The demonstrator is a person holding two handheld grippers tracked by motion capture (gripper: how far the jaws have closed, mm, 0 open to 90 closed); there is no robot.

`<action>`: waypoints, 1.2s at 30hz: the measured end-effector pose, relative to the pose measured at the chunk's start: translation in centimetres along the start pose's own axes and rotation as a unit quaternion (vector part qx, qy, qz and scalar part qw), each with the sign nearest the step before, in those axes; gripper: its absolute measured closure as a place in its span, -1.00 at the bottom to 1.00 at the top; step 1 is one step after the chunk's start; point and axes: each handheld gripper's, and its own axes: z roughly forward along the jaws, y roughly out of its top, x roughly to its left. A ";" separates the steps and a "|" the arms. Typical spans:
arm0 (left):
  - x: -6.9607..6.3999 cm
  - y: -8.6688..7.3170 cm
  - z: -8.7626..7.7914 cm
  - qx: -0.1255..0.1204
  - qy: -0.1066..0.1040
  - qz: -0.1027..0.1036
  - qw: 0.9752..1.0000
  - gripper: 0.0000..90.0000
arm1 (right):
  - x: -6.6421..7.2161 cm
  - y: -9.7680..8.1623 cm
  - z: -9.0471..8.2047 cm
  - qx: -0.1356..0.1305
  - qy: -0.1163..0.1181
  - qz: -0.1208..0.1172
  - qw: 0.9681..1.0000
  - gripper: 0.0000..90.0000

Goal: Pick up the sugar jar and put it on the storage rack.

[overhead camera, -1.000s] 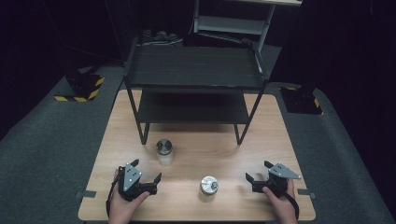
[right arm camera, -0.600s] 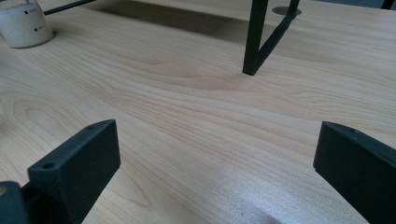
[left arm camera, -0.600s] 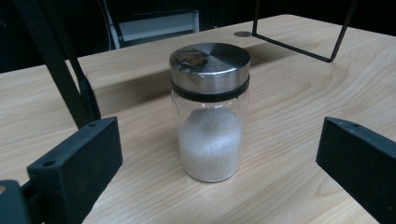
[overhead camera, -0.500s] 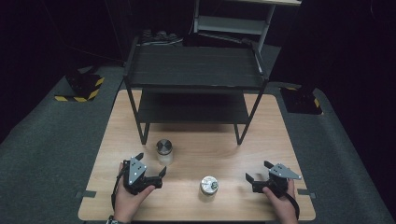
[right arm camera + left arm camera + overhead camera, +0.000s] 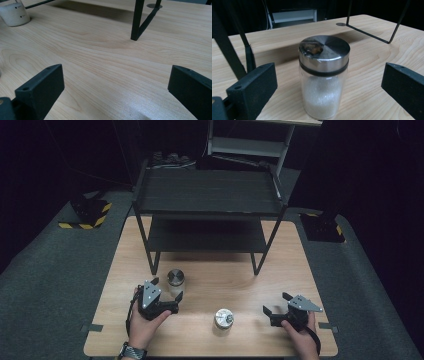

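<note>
While the left gripper [image 5: 169, 289] stood with its black jaws spread wide on either side of the small clear glass shaker with a brushed-metal cap [image 5: 324, 77], nothing was yet gripped. The shaker stood upright on the pale wooden table [image 5: 225, 270], just in front of the near left leg of the black two-tier metal rack [image 5: 207, 210], and it sat between the jaws with a gap showing on each side. Glass and polished metal looked slippery, and the jar was tall for its base, so the likeliest trouble was a tip-over: one jaw meeting the wall before the other would have pushed the jar sideways rather than pinching it. A grip closing high on the smooth cap, not on the glass body, could have let it slide out once lifted. The rack leg stood close behind — a forward nudge might have knocked the shaker against it.

The right gripper [image 5: 279, 309] rested near the table's right front edge, jaws likewise apart and empty, well clear of the second shaker, a similar metal-capped jar [image 5: 224, 318] at the front middle — a careless sweep inward could have toppled that one
</note>
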 end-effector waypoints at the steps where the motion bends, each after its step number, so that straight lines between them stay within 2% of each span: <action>1: 0.0 0.1 0.4 0.002 -0.001 0.001 1.000 -0.99 | 0.0 0.0 0.0 0.000 0.000 0.000 1.000 -1.00; 13: 0.2 0.5 2.1 0.008 -0.003 0.007 1.000 -0.98 | 0.0 0.0 0.0 -0.001 0.000 0.001 1.000 -0.99; 16: 0.2 0.5 2.6 0.008 -0.002 0.000 1.000 -0.96 | 0.0 0.0 0.0 -0.001 0.001 0.001 1.000 -0.99; 25: 0.4 0.2 3.4 0.009 0.006 -0.008 1.000 -0.80 | -0.1 0.0 0.0 -0.001 0.002 0.002 1.000 -0.99; 36: 0.6 -0.2 3.8 0.003 0.002 -0.020 1.000 -0.54 | -0.1 0.0 0.0 -0.001 0.001 0.003 1.000 -1.00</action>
